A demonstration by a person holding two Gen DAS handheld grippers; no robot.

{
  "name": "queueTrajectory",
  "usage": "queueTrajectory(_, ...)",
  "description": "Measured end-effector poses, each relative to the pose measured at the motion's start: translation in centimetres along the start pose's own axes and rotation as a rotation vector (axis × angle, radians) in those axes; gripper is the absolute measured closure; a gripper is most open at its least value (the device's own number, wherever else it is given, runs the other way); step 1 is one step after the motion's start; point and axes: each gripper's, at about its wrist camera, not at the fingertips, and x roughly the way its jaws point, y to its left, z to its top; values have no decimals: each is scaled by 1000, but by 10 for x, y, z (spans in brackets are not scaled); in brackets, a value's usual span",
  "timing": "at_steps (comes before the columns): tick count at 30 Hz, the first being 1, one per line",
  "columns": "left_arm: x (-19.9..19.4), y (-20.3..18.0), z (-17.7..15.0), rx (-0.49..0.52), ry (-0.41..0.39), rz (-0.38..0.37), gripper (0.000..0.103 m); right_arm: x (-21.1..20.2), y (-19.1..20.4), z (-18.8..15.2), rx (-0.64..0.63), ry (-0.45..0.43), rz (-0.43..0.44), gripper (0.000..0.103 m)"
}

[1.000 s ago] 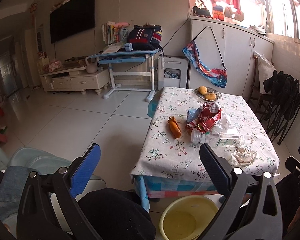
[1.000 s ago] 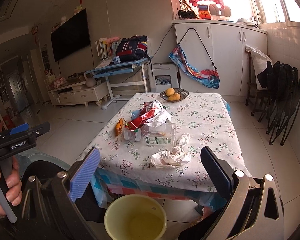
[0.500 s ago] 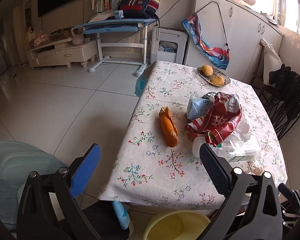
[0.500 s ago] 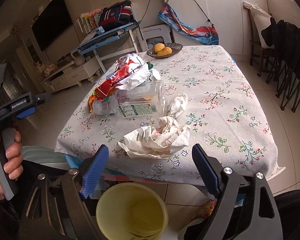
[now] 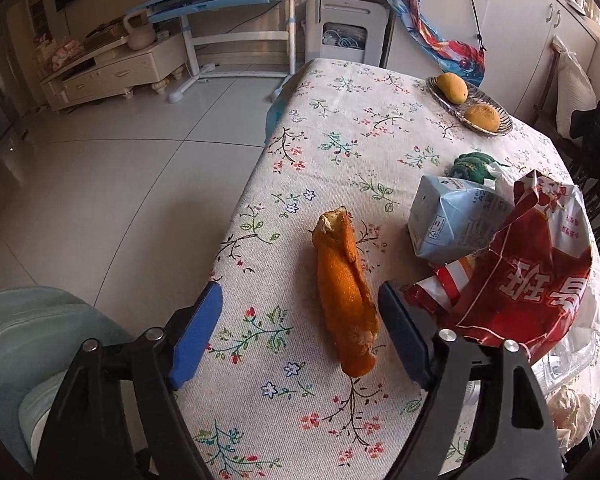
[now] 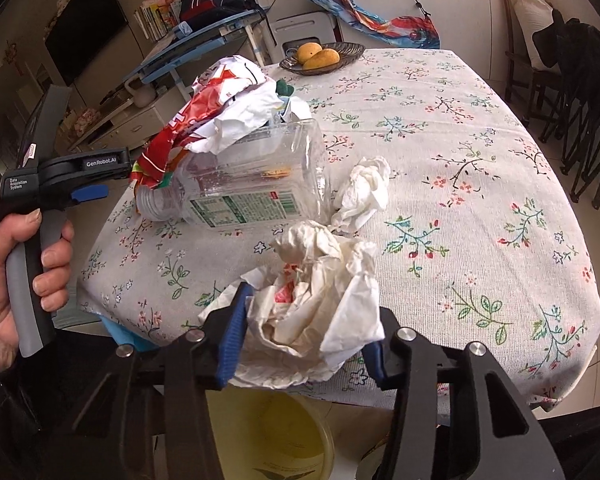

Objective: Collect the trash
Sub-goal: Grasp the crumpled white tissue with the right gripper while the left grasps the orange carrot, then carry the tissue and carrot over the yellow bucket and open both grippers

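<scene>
Crumpled paper now between closing right fingers, earlier clear

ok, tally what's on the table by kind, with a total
Orange peel: 1
Crumpled paper wads: 2
Clear plastic bottle: 1
Red snack bag: 1
Blue-grey carton: 1
Green item, unclear: 1
Fruit dish: 1
Mangoes: 2
Total: 10
</scene>
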Motion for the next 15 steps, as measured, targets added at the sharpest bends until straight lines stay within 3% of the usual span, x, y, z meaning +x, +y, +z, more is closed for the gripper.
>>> queueTrajectory(1,4,-2,0,0,9,-10,39,-1,-2,1,2,-2,2,68)
queueTrajectory(4,10,-4,-1,3,32,-58,77,-3,-6,0,2,-11,10,74)
queueTrajectory(8,0,-2,-6,5,1,-66,85,-10,-7,2,6,-43,23,76)
queueTrajectory(15,-44,18,-28,-19,-70,-86,86,-32,10,1,-34,-80,87,76)
